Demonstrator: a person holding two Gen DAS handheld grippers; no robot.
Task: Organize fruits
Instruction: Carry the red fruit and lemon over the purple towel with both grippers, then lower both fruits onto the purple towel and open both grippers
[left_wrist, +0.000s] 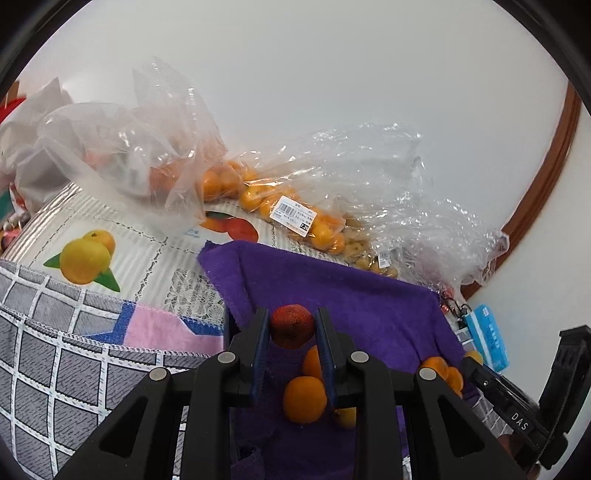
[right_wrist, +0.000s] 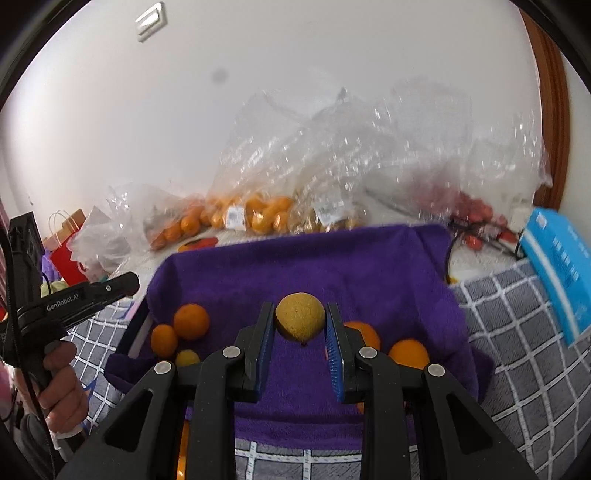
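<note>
I see the red fruit (left_wrist: 292, 331) clamped in my left claw (left_wrist: 291, 326) and the yellow fruit (right_wrist: 300, 321) clamped in my right claw (right_wrist: 300, 325), both above the purple towel (right_wrist: 369, 266). Loose oranges (right_wrist: 191, 321) lie on that towel; bagged oranges (left_wrist: 258, 195) sit behind against the wall.

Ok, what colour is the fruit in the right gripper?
Yellow, with a rough speckled skin; it shows best in the right wrist view.
</note>
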